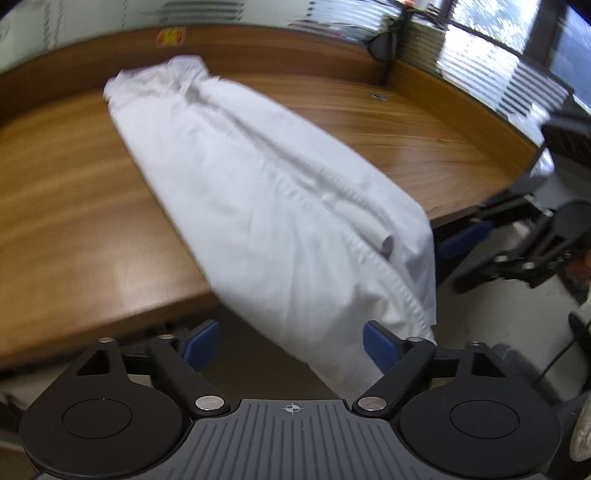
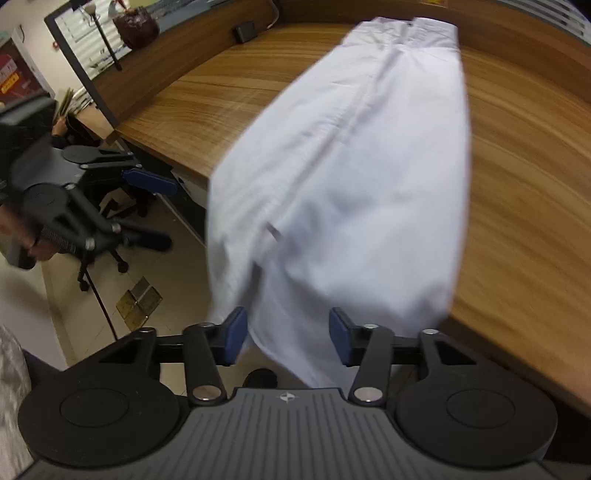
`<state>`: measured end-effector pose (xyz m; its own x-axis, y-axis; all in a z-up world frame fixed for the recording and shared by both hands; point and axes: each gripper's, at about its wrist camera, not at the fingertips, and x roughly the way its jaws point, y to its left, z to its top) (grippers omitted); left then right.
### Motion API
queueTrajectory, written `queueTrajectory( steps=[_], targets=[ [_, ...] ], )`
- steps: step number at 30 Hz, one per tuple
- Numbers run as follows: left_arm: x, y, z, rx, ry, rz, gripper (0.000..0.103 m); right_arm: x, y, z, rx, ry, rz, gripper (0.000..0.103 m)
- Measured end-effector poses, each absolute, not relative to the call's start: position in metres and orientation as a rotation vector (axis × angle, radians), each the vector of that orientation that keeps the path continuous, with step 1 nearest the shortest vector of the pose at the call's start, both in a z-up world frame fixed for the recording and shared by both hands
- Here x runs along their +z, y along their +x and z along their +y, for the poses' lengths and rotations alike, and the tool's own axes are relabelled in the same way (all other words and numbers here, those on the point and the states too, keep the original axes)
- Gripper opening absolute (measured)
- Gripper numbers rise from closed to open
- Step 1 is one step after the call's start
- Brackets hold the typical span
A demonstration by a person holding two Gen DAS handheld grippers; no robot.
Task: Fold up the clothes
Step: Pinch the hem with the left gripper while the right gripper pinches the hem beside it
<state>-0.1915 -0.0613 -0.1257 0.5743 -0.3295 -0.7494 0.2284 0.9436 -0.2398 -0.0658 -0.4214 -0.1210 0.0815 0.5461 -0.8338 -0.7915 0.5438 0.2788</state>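
White trousers (image 1: 258, 177) are lying lengthwise on a wooden desk (image 1: 66, 177), waistband at the far end near the raised back panel (image 1: 258, 48), leg ends hanging over the near edge toward both grippers.

In the left wrist view, the left gripper (image 1: 291, 343) is hovering off the desk's front edge with its blue pads (image 1: 201, 343) spread wide and nothing clamped between them. The hanging hem is draping down beside the right-hand pad and in front of it, but I cannot tell whether cloth and pad are touching. Left of the trousers, a broad stretch of bare desk is lying free. Right of them the desk is running to a corner, and past its edge the right gripper (image 1: 480, 225) is hovering over pale floor. An orange sticker (image 1: 170, 37) is showing on the back panel, too blurred to read.

In the right wrist view, the left gripper (image 2: 147, 206) is hanging at far left, held in a hand (image 2: 22, 240), pads apart, well clear of the cloth. Chair legs (image 2: 110, 254) are standing on the floor below it. The right gripper (image 2: 288, 336) is sitting open, with the hem hanging between its pads, not pinched. To the right, bare desk is sweeping away. A small black box (image 2: 245, 31) is resting near the back panel. A red wall sign (image 2: 11, 74) is unreadable.
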Motion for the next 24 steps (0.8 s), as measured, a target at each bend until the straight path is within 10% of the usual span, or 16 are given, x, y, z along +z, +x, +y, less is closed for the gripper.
queueTrajectory(
  steps=[15, 24],
  targets=[
    [-0.196, -0.160, -0.018, -0.459, -0.654, 0.759, 0.093, -0.185, -0.020, -0.467, 1.001, 0.054, 1.074, 0.077],
    [-0.206, -0.151, -0.029, -0.637, -0.694, 0.759, 0.062, -0.213, -0.007, -0.465, 1.097, 0.132, 1.046, 0.078]
  ],
)
